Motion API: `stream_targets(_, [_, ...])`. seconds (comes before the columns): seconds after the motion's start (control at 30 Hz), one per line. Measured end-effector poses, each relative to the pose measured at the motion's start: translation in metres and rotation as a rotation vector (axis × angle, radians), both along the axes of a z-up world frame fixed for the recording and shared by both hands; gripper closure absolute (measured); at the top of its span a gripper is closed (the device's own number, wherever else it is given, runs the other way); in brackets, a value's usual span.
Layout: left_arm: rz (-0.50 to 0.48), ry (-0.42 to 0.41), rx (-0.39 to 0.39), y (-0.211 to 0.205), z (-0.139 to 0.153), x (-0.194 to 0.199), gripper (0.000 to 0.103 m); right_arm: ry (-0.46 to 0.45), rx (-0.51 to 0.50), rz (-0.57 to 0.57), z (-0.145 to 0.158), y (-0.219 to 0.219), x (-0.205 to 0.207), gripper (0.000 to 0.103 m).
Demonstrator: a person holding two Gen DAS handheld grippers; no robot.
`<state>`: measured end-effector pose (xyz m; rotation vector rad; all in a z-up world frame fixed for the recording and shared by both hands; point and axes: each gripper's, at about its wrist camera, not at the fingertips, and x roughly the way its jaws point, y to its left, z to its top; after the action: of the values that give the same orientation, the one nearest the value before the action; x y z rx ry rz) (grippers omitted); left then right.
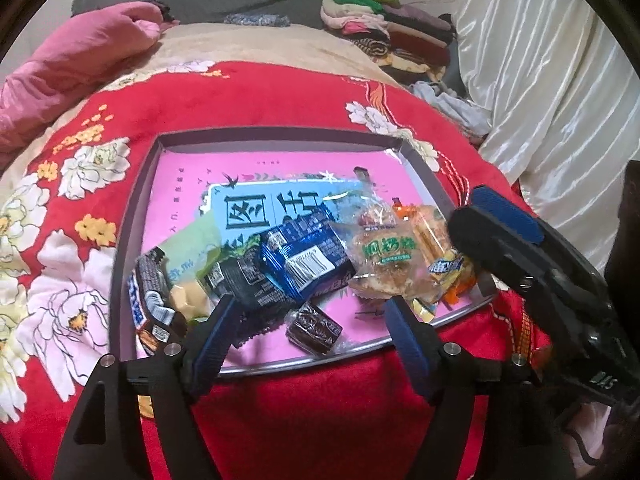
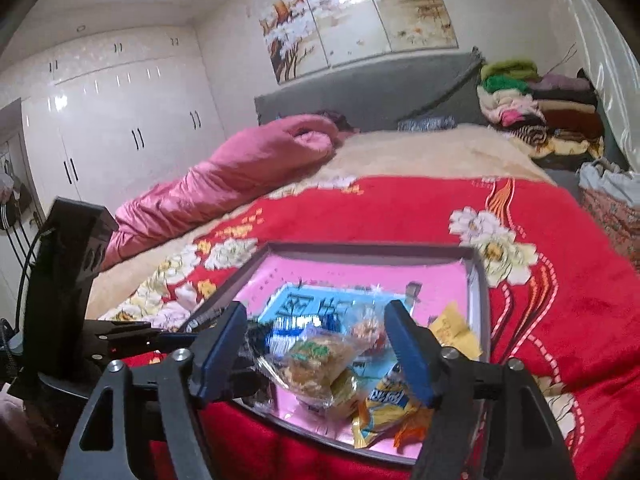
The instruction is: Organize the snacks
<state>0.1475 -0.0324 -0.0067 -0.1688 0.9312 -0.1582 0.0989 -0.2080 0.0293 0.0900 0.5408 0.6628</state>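
A shallow grey tray (image 1: 280,136) with a pink liner lies on the red floral blanket. Snacks are heaped along its near side: a blue packet (image 1: 308,256), a clear-wrapped pastry with a green label (image 1: 384,264), a yellow-orange packet (image 1: 440,256), a black packet (image 1: 240,280) and a green one (image 1: 192,264). My left gripper (image 1: 312,308) stands open over the near rim, and a small brown wrapped candy (image 1: 314,326) lies loose between its fingers. My right gripper (image 2: 317,312) is open too, hovering above the pastry (image 2: 316,364) and the yellow packet (image 2: 384,404) without touching either.
The red blanket (image 2: 540,300) drops off at the bed's near edge. A pink quilt (image 2: 240,176) lies at the far left and folded clothes (image 2: 532,112) are stacked by the grey headboard. A white curtain (image 1: 560,80) hangs at the right, with white wardrobes (image 2: 120,120) at the left.
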Motion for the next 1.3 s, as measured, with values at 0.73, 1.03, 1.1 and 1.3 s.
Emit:
stream_targets(0.73, [0.055, -0.05, 0.032, 0.016, 0.023, -0.048, 0.02, 0.001, -0.022, -0.251, 0.018, -0.028, -0.051, 0.003])
stream_targets(1.03, [0.061, -0.043, 0.026, 0.021, 0.024, -0.075, 0.02, 0.184, -0.047, -0.319, -0.003, -0.038, -0.069, 0.003])
stream_targets(1.1, [0.06, -0.038, 0.016, 0.022, 0.024, -0.079, 0.02, 0.194, -0.065, -0.317, -0.003, -0.034, -0.076, 0.003])
stream_targets(1.3, [0.054, -0.033, 0.032, 0.021, 0.023, -0.091, 0.02, 0.208, -0.12, -0.294, -0.003, -0.014, -0.095, 0.003])
